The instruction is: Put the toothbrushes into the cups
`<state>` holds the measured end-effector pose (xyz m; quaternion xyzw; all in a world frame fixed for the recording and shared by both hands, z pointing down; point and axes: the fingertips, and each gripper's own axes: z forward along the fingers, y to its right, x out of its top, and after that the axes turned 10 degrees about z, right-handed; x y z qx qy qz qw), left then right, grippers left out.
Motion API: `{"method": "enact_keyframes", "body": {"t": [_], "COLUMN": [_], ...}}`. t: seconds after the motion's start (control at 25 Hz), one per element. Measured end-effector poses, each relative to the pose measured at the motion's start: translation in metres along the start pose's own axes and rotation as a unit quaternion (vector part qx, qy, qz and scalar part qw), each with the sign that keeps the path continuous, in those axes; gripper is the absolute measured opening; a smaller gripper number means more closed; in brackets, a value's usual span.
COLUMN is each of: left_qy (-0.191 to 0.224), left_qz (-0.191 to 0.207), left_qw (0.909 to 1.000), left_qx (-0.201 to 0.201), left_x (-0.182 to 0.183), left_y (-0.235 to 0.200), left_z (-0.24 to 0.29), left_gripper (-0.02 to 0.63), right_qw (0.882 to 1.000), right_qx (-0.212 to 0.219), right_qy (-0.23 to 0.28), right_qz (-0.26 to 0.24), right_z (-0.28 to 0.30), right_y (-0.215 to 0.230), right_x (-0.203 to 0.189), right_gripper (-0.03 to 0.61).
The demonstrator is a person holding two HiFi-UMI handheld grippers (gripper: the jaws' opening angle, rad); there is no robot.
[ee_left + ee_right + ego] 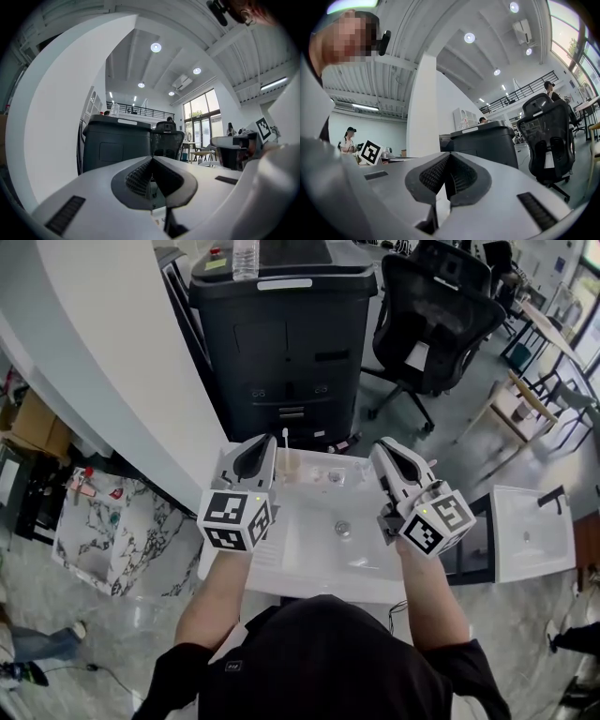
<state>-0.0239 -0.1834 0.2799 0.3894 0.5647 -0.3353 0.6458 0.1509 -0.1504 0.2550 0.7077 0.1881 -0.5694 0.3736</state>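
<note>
White toothbrush (284, 439) upright just beside left tool (266, 442); right tool (384, 448) well apart

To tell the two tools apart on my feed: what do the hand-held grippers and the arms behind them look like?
The left hand-held gripper and the right hand-held gripper look alike: white moulded shells with dark grey ribbed pads set in a dark surround. Each carries a white cube printed with black square markers. The person wears a black short-sleeved top. No cables show.

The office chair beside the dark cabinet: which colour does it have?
The office chair is black. It shows best in the head view.
</note>
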Motion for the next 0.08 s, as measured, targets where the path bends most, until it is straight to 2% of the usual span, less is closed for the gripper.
{"method": "enact_keyframes", "body": {"t": [0.08], "left_qy": [0.006], "left_qz": [-0.002], "left_qw": [1.0], "left_qx": [-0.002], "left_x": [0.0046], "left_y": [0.0041], "left_z": [0.0006], "left_gripper": [0.015], "right_qw": [1.0], "right_qx": [0.003], "right_qy": [0.004], "right_qz": [0.004], "right_z": [0.0011], "right_y": [-0.0013], "right_x": [0.0022], "right_gripper": [0.028]}}
